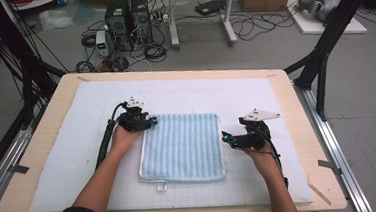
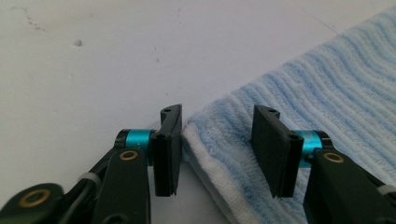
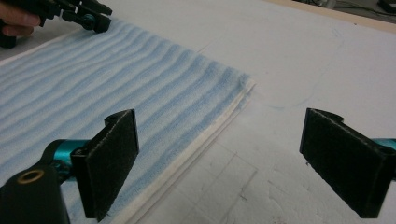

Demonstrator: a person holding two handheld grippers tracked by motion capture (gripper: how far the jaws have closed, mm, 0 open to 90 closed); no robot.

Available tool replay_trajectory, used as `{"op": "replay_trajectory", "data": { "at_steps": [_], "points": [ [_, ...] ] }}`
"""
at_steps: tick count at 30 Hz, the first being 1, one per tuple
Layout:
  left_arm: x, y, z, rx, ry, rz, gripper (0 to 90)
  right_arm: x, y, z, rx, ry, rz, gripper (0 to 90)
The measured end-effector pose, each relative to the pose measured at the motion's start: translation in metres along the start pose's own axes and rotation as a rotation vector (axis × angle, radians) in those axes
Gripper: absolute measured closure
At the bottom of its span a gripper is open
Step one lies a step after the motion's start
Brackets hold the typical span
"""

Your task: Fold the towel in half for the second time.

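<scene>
While astride the folded towel's (image 2: 299, 88) corner, left tool (image 2: 217, 140) half-closed.

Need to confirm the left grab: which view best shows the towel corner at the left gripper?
Left gripper view: the towel corner sits between its open jaws. High view hides it behind the left gripper; right gripper view shows it far off.

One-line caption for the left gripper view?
Left tongs straddle the corner of the folded blue striped terry towel, pads not yet pressing it.
</scene>
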State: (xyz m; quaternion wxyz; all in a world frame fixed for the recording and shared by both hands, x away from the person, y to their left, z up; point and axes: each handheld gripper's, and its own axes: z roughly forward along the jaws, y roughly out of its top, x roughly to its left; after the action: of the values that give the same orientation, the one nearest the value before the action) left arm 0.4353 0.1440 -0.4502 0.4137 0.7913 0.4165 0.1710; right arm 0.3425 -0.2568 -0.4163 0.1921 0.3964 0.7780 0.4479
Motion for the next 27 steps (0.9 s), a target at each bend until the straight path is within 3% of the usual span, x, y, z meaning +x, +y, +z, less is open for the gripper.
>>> {"op": "replay_trajectory", "data": {
  "at_steps": [4, 6, 10, 17, 19, 21, 27],
  "points": [
    [-0.001, -0.001, 0.000, -0.005, -0.010, 0.016, 78.6, 0.001, 0.000, 0.002, 0.012, -0.002, -0.010, 10.9],
    [-0.001, -0.001, 0.000, -0.016, -0.011, 0.003, 82.9, 0.002, -0.001, 0.005, 0.021, 0.000, -0.012, 10.9],
    [0.002, -0.002, -0.001, -0.015, -0.025, -0.012, 84.3, 0.002, -0.001, 0.013, 0.037, -0.016, -0.005, 10.9],
    [0.005, -0.002, -0.001, -0.019, -0.041, -0.036, 84.4, -0.001, 0.002, 0.031, 0.076, -0.003, 0.003, 11.1],
    [0.005, -0.003, -0.001, -0.020, -0.041, -0.035, 84.4, -0.003, 0.006, 0.036, 0.071, -0.004, 0.012, 16.7],
    [0.005, -0.003, -0.001, -0.020, -0.042, -0.036, 84.5, -0.007, 0.011, 0.041, 0.057, 0.026, 0.026, 26.2],
    [0.006, -0.003, -0.002, -0.025, -0.048, -0.047, 84.6, -0.018, 0.026, 0.061, 0.065, 0.004, 0.058, 43.6]
  ]
}}
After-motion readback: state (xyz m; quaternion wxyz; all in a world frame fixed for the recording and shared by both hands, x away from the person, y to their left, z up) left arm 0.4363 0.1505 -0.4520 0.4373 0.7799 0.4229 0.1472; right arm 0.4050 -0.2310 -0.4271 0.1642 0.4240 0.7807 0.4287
